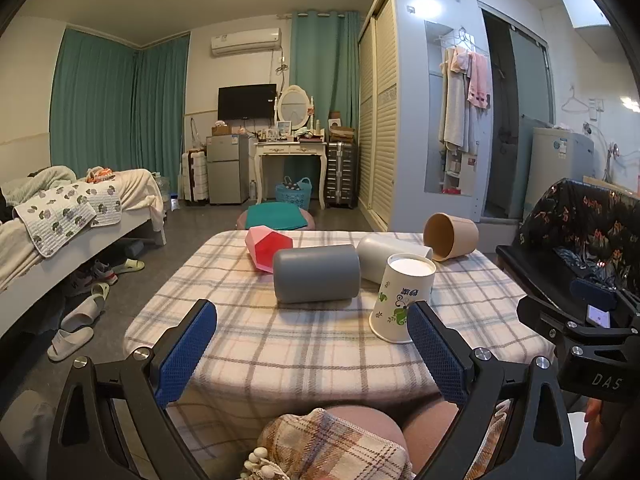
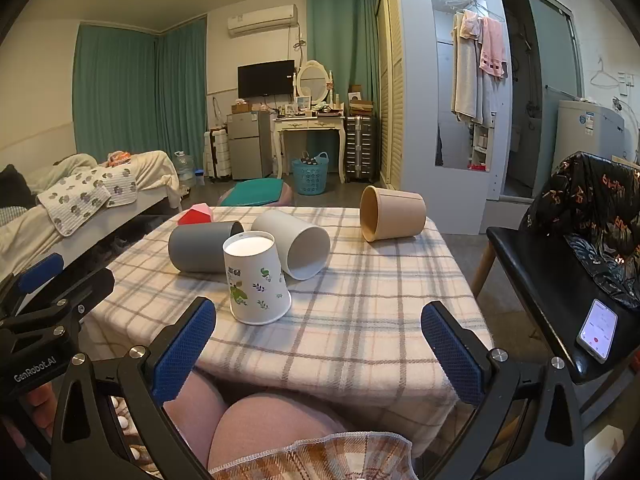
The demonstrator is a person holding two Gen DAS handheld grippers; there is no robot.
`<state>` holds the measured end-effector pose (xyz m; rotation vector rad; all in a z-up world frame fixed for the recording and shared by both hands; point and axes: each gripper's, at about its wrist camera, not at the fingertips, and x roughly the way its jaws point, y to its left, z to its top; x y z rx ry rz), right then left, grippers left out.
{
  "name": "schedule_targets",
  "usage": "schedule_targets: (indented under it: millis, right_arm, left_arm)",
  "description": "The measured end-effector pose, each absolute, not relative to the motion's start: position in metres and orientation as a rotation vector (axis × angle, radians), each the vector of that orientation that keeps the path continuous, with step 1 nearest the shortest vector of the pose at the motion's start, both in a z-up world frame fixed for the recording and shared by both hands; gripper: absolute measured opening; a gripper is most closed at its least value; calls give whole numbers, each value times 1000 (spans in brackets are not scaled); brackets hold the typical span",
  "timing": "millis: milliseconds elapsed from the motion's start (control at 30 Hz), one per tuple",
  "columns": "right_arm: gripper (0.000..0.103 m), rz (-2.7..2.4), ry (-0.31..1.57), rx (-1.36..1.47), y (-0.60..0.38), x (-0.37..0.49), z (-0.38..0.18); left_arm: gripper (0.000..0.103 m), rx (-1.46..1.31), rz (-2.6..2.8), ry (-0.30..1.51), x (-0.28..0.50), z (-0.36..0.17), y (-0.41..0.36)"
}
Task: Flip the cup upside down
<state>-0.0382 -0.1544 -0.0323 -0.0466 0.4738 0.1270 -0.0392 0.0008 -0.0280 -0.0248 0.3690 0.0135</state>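
A white paper cup with a leaf print (image 1: 401,298) (image 2: 256,278) stands upside down on the checked tablecloth (image 1: 300,340) (image 2: 360,312), its base up and its wide mouth on the cloth. A dark grey cup (image 1: 316,273) (image 2: 200,246), a light grey cup (image 1: 384,256) (image 2: 296,242) and a brown paper cup (image 1: 451,236) (image 2: 392,213) lie on their sides behind it. My left gripper (image 1: 312,354) is open and empty, its right finger just in front of the white cup. My right gripper (image 2: 318,344) is open and empty, near the table's front edge.
A red and pink faceted object (image 1: 266,249) (image 2: 196,215) lies at the table's far left. A black chair (image 2: 560,300) with a phone (image 2: 597,330) stands to the right. A bed (image 1: 60,216) is on the left. The person's knees (image 2: 248,428) are under the front edge.
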Motion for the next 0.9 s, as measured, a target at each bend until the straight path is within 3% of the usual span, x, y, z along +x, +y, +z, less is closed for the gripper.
schedule_targets:
  millis: [900]
  right_arm:
    - [103,137,505,-51,-149,-41,-41]
  left_arm:
    - [99,-34,15,367,-41,-29,3]
